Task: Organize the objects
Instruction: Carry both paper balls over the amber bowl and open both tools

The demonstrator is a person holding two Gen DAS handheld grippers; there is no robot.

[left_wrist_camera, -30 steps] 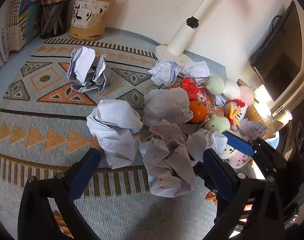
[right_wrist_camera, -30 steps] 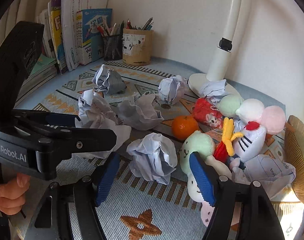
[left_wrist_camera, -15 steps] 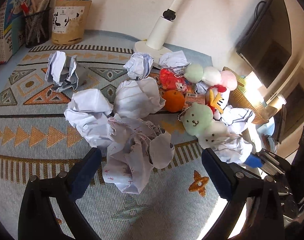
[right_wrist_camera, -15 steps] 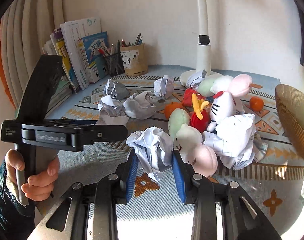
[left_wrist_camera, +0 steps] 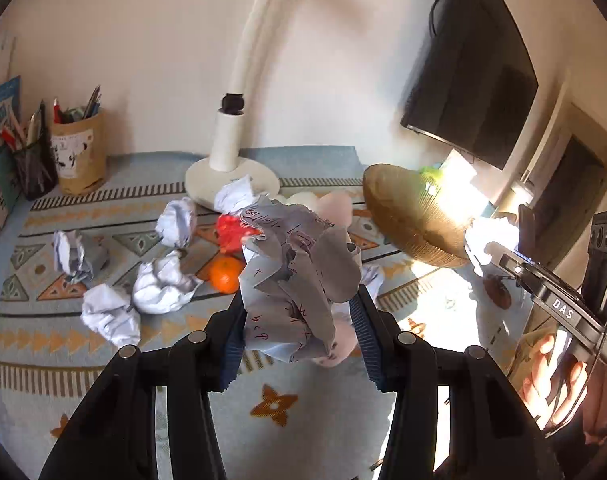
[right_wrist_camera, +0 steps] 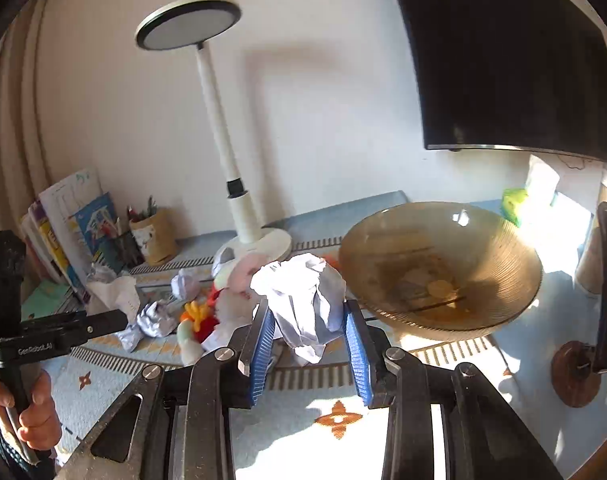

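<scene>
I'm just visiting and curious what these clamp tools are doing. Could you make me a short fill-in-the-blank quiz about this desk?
1. Each gripper holds a crumpled ball of ____.
2. The ball in the left gripper bears handwriting in ____ ink.
3. The brown ribbed bowl stands to the ____ of the right gripper in its own view.
4. The round fruit on the patterned cloth is coloured ____.

Missing words: paper; red; right; orange

White crumpled paper (right_wrist_camera: 303, 300), amber ribbed bowl (right_wrist_camera: 503, 280), orange-patterned blue tablecloth (left_wrist_camera: 303, 420)
</scene>
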